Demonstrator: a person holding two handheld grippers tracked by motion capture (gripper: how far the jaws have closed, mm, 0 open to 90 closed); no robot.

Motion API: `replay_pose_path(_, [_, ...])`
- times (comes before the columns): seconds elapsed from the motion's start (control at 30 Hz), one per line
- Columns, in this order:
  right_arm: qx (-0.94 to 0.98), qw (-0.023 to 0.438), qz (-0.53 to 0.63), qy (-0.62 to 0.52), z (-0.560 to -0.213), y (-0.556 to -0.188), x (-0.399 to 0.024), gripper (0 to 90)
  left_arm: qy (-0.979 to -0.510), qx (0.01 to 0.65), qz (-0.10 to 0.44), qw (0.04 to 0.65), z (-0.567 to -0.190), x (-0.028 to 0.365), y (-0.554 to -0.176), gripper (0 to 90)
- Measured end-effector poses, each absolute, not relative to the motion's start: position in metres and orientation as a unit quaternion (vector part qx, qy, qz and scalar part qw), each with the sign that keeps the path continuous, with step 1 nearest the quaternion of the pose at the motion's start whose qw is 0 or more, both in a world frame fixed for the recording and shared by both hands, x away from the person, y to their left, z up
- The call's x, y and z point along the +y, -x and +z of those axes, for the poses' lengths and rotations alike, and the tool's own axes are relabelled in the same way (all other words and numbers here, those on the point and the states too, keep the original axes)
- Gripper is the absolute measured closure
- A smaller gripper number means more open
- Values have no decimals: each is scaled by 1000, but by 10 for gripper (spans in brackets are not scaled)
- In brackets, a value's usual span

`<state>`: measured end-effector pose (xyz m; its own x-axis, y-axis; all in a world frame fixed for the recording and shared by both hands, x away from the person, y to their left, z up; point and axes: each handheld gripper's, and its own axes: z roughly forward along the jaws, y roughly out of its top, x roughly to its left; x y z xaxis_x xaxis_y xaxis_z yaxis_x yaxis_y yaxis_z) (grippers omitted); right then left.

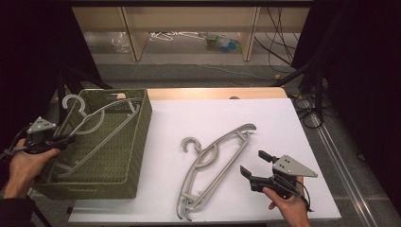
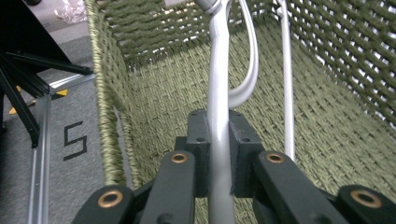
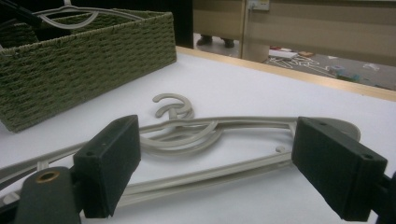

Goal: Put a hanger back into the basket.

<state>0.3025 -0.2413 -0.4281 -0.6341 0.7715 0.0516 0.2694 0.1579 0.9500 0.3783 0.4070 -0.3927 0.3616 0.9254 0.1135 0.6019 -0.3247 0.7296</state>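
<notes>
- Grey plastic is clamped between the jaws of the left gripper [image 2: 218, 154]: a hanger [image 1: 94, 124] is held by its shoulder bar.
- This held hanger is tilted inside the basket [image 1: 140, 142], with its hook [image 1: 73, 103] raised above the far left rim.
- In the left gripper view, the bar is seen running straight up between the two pads, with the woven basket floor behind it.
- The left gripper is placed at the basket's left wall, gripped by the left hand [image 1: 24, 163].
- The right gripper [image 1: 255, 164] is held wide, with nothing between its jaws, and is kept just above the white sheet [image 1: 283, 123].
- Two more hangers [image 1: 215, 165] are laid stacked on the sheet, just beside the right gripper and well apart from the basket.
- The right hand [image 1: 289, 203] is seen at the near edge of the table.
</notes>
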Motion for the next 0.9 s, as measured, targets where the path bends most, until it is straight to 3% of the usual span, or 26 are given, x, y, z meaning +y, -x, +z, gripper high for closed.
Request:
replay_pose_path(0.3, [726,231,539,-359,-428,-303,-241,170,-757,541,213,299,-413,400,-387,762])
replay_pose_path(0.37, [726,232,540,-359,-428,-303,-241,171,-749,555,210,294,-413,402,-386,683])
replay_pose_path(0.43, [727,231,538,-359,-429,-303,-241,171,-736,567,221,296,-408,403,-384,546])
replay_pose_path(0.57, [727,230,536,-361,-429,-304,-241,172,-720,564,252,316,-390,394,-375,467])
replay_pose_path(0.9, [722,241,546,-350,-428,-305,-240,170,-710,492,243,442,-356,312,-348,364])
